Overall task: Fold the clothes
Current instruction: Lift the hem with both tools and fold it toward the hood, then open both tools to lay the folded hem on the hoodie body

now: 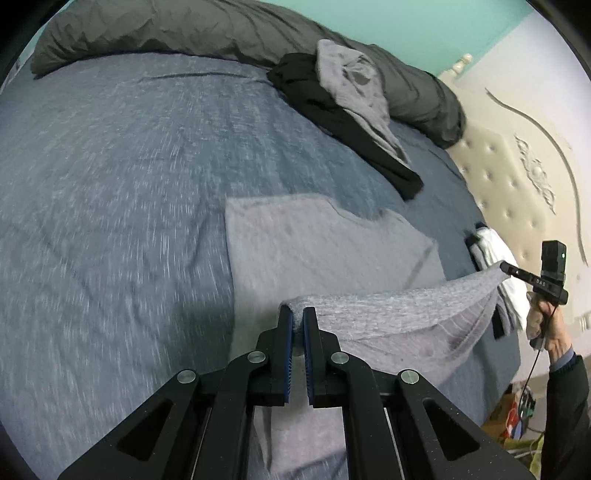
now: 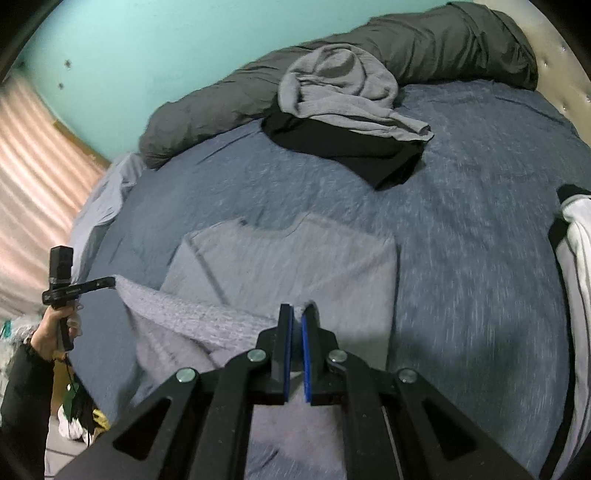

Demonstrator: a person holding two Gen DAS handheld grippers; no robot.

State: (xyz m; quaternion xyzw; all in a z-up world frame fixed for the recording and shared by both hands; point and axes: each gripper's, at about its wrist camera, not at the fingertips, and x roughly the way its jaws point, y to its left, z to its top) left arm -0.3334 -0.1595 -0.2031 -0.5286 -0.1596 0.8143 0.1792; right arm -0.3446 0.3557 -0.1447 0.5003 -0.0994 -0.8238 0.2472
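A light grey T-shirt point(image 1: 314, 240) lies flat on the blue bed sheet point(image 1: 110, 184), its collar end pointing away from me. The shirt's near hem point(image 1: 399, 306) is lifted and stretched taut between both grippers. My left gripper point(image 1: 298, 314) is shut on one corner of that hem. My right gripper point(image 2: 297, 312) is shut on the other corner, with grey cloth point(image 2: 295, 258) showing past its blue pads. Each wrist view also shows the opposite tool pinching the hem: the right gripper point(image 1: 503, 266) and the left gripper point(image 2: 112, 281), each held by a hand.
A heap of grey and black clothes point(image 1: 332, 92) sits at the far side against a rolled dark grey duvet point(image 1: 184, 29). A stack of white and black garments point(image 1: 495, 258) lies by the tufted cream headboard point(image 1: 517, 177). A teal wall point(image 2: 147, 44) stands behind the bed.
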